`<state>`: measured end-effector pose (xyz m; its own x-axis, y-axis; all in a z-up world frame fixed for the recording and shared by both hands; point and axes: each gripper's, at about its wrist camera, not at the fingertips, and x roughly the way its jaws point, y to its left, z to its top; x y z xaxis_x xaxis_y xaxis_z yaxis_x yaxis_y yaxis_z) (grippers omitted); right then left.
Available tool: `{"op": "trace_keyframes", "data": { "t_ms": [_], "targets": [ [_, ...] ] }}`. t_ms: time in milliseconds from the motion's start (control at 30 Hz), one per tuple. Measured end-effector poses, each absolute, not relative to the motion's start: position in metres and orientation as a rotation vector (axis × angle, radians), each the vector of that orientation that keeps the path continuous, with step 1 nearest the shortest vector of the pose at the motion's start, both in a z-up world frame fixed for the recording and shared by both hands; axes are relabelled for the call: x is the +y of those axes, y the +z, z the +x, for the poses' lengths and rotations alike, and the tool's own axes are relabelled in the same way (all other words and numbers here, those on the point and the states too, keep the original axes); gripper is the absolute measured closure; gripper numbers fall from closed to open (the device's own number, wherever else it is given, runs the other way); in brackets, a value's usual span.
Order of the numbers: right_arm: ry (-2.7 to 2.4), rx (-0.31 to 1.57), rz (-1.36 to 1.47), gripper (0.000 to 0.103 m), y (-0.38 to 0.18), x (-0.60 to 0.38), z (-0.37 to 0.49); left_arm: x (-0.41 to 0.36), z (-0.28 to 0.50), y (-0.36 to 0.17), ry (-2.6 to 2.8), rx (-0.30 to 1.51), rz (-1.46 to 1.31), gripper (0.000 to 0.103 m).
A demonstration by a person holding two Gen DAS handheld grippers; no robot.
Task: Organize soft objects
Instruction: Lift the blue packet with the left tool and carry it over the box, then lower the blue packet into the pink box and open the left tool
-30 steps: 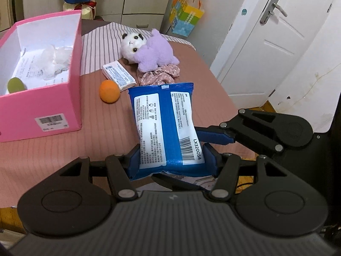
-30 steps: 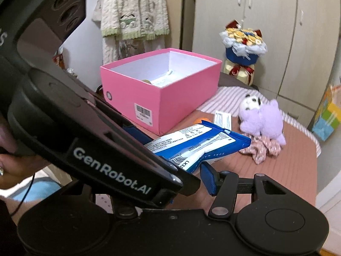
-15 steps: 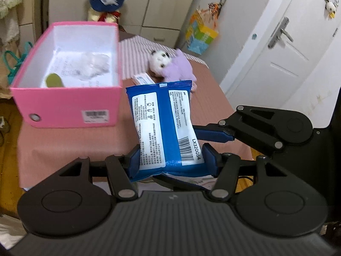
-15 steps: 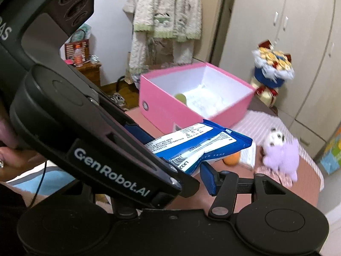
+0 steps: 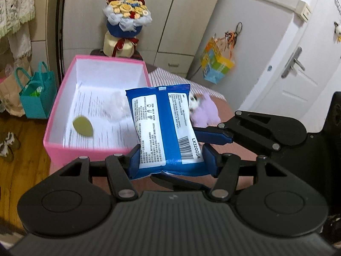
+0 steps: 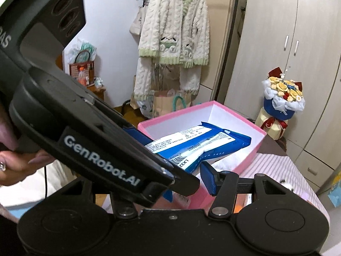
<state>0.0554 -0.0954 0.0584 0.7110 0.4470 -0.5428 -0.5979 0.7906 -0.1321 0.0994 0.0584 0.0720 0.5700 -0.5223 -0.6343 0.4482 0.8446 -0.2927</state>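
Note:
My left gripper (image 5: 171, 162) is shut on a blue wet-wipes pack (image 5: 164, 128) and holds it in the air over the near right corner of the open pink box (image 5: 53, 117). The box holds papers, a green egg-shaped sponge (image 5: 83, 125) and a white crumpled thing (image 5: 115, 106). A purple panda plush (image 5: 204, 111) lies on the table behind the pack. My right gripper (image 6: 187, 181) is open and empty beside the left one; the wipes pack (image 6: 204, 145) and the pink box (image 6: 251, 155) show past it.
A flower bouquet (image 5: 126, 21) stands behind the box. A teal bag (image 5: 36, 98) sits on the wooden floor to the left. A door (image 5: 298, 74) is at the right. A knitted cardigan (image 6: 172, 42) hangs on the far wall.
My left gripper has risen and swung left with the wipes pack, from over the table to over the pink box. The right gripper has followed alongside, still open.

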Motion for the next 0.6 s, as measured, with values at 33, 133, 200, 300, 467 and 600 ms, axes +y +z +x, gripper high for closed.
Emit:
{"op": "trace_keyframes", "data": {
  "t_ms": [33, 133, 200, 300, 467, 600],
  "targets": [
    [0.595, 0.51, -0.305, 0.042, 0.06, -0.096, 0.066, 0.059, 0.108, 0.072, -0.568, 0.773, -0.098, 0.045],
    [0.605, 0.497, -0.289, 0.042, 0.058, -0.095, 0.096, 0.062, 0.138, 0.07, -0.545, 0.763, -0.096, 0.044],
    [0.613, 0.495, -0.268, 0.042, 0.054, -0.093, 0.118, 0.065, 0.158, 0.067, -0.524, 0.758, -0.096, 0.045],
    [0.631, 0.5, -0.229, 0.041, 0.048, -0.088, 0.153, 0.072, 0.192, 0.059, -0.491, 0.763, -0.107, 0.045],
    [0.666, 0.532, -0.175, 0.04, 0.033, -0.082, 0.212, 0.081, 0.243, 0.043, -0.449, 0.794, -0.139, 0.045],
    [0.697, 0.568, -0.168, 0.04, 0.019, -0.077, 0.252, 0.086, 0.276, 0.026, -0.411, 0.829, -0.177, 0.044]
  ]
}}
